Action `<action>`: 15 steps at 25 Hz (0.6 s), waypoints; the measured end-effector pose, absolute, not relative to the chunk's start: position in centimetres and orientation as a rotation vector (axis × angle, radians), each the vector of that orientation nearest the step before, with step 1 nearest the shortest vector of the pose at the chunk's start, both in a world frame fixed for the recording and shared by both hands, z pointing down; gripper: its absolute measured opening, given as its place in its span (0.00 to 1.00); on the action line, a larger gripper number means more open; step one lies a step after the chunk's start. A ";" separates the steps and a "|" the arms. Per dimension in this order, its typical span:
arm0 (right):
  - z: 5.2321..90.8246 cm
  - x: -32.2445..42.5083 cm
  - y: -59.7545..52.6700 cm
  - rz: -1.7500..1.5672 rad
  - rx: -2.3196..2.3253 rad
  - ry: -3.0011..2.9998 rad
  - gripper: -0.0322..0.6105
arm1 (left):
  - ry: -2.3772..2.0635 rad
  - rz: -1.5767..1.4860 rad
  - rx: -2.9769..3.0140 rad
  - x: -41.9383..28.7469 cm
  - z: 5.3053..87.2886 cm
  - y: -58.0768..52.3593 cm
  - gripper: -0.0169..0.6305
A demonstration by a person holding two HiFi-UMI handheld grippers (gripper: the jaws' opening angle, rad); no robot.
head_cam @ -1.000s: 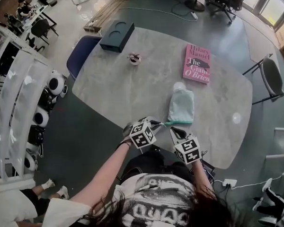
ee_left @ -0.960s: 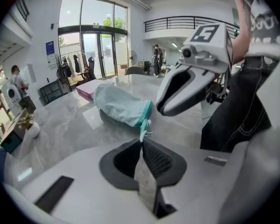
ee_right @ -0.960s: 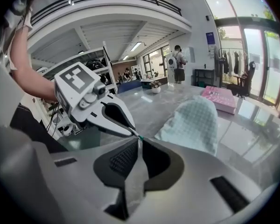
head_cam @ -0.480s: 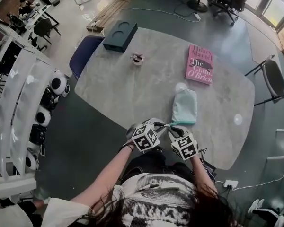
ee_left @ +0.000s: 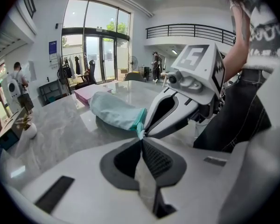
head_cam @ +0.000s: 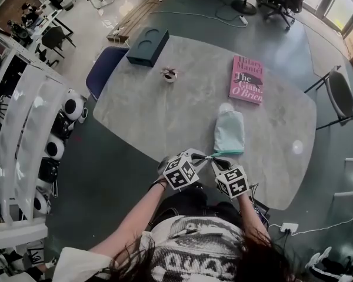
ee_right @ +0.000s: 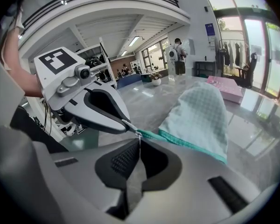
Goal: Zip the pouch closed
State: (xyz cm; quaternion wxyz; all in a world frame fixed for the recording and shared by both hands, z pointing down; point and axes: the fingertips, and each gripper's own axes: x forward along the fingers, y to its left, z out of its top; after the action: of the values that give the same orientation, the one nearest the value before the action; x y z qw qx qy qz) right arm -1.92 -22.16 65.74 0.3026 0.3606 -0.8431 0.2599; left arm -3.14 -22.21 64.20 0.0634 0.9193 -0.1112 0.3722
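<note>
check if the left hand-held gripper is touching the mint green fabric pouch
Touching. The left gripper view shows the left hand-held gripper pinched shut on the teal corner of the mint green fabric pouch, with no gap.

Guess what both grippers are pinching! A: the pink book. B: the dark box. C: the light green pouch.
C: the left gripper and the right gripper are each shut on the near end of the pouch, where its teal edge runs.
</note>
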 end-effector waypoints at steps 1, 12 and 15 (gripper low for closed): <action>65.7 -1.8 -22.1 0.695 0.949 -2.239 0.06 | -0.331 1.123 2.777 -3.0 64.2 -22.2 0.06; 66.0 0.1 -22.4 0.693 0.944 -2.213 0.07 | -0.266 1.130 2.797 -3.2 63.9 -22.4 0.05; 66.2 0.5 -22.6 0.686 0.953 -2.199 0.07 | -0.270 1.122 2.797 -3.3 63.8 -22.5 0.05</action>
State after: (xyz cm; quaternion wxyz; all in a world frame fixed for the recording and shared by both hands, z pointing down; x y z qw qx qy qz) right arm 0.53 -22.61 66.17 0.3187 0.3623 -0.8362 0.2609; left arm -3.34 -22.49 63.85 0.0578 0.9229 -0.0890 0.3701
